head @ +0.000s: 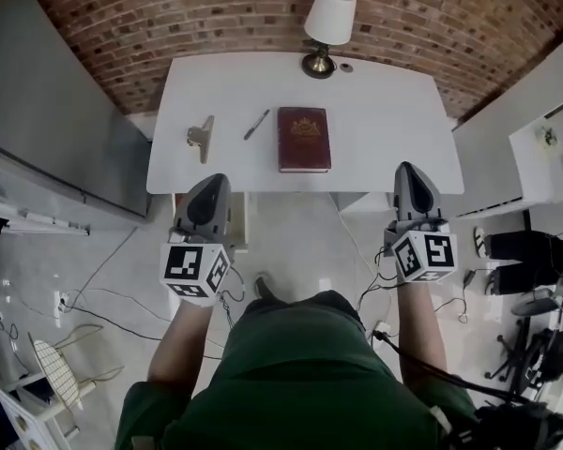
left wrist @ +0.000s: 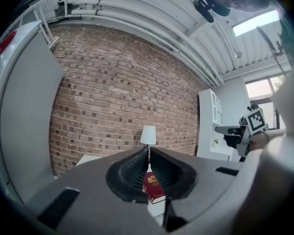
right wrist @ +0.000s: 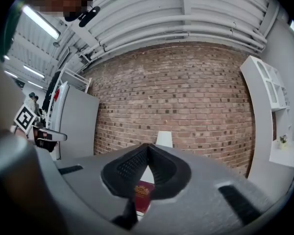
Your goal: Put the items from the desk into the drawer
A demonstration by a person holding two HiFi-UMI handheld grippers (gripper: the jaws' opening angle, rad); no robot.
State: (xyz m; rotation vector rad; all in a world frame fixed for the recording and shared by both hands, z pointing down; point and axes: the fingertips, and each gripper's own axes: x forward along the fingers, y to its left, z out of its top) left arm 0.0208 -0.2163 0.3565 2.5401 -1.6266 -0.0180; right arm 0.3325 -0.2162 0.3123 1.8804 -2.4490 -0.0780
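Nothing is stowed yet: my left gripper (head: 212, 182) and right gripper (head: 411, 170) are both closed and empty, and the dark red hardcover book (head: 304, 139), slim dark pen (head: 256, 125) and metal clip (head: 202, 136) lie on the white desk (head: 375, 111), with no drawer seen open.

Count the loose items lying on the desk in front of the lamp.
3: a tan clip at the left, a pen just right of it, a red book in the middle. None seems hidden.
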